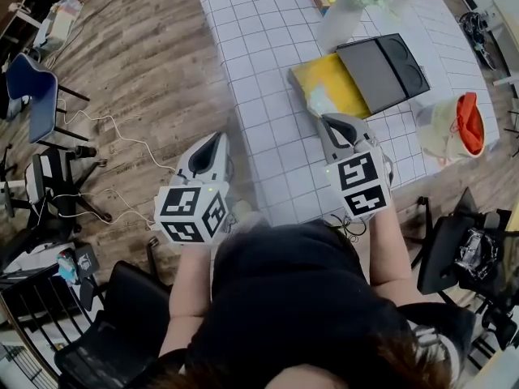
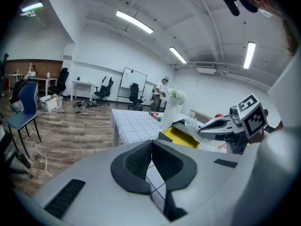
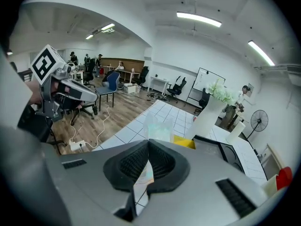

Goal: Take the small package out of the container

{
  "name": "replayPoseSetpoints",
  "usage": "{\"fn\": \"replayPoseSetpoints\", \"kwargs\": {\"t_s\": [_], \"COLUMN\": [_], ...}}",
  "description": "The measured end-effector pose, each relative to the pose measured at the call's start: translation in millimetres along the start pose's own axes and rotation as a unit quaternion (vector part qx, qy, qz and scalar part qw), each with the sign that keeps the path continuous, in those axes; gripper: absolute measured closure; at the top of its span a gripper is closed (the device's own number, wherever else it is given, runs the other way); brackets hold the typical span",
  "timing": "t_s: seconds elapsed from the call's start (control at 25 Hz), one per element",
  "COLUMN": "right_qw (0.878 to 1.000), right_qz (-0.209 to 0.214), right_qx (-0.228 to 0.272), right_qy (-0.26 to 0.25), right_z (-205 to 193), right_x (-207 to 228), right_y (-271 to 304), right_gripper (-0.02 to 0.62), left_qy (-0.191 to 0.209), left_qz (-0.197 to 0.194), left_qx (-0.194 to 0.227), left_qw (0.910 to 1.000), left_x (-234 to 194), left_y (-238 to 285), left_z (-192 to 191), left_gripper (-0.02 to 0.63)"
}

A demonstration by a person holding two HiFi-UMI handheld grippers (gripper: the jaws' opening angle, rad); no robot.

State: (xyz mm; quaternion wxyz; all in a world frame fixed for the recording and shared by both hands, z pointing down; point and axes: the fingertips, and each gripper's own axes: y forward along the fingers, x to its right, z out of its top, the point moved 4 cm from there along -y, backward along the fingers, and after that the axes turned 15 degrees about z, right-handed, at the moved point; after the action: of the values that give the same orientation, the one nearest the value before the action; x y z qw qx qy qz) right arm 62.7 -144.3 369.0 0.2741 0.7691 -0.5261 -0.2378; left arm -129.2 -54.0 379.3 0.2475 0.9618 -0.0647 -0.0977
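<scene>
The right gripper has its fingers clenched on a small clear packet, which sticks out past their tips. It is held over the near edge of an open yellow container on a grid-patterned desk. The left gripper hangs beside the desk's left edge, its fingers pressed together with nothing between them.

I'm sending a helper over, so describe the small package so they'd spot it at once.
Find the table with the white grid cloth; on it lies a yellow container with a dark lid flipped open. At the container's near corner, the right gripper pinches the small package: the only clear, crinkly plastic pouch there.
</scene>
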Motion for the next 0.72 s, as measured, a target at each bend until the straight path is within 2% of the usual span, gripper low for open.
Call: {"fn": "replayPoseSetpoints", "kwargs": {"t_s": [0.36, 0.72], "right_qw": [0.999, 0.998], "right_qz": [0.004, 0.014], "right_qx": [0.031, 0.041], "right_qy": [0.036, 0.048], "right_z": [-2, -2], "right_x": [-16, -27], "right_y": [-8, -8], "right_gripper": [0.578, 0.578], "left_qy": [-0.001, -0.001], "left_qz": [0.001, 0.002], "left_qx": [0.005, 0.002], "left_qw": [1.0000, 1.0000], "left_x": [-3, -5], "left_y": [-11, -16], "left_z": [-1, -5], "left_gripper": [0.578, 0.578]}}
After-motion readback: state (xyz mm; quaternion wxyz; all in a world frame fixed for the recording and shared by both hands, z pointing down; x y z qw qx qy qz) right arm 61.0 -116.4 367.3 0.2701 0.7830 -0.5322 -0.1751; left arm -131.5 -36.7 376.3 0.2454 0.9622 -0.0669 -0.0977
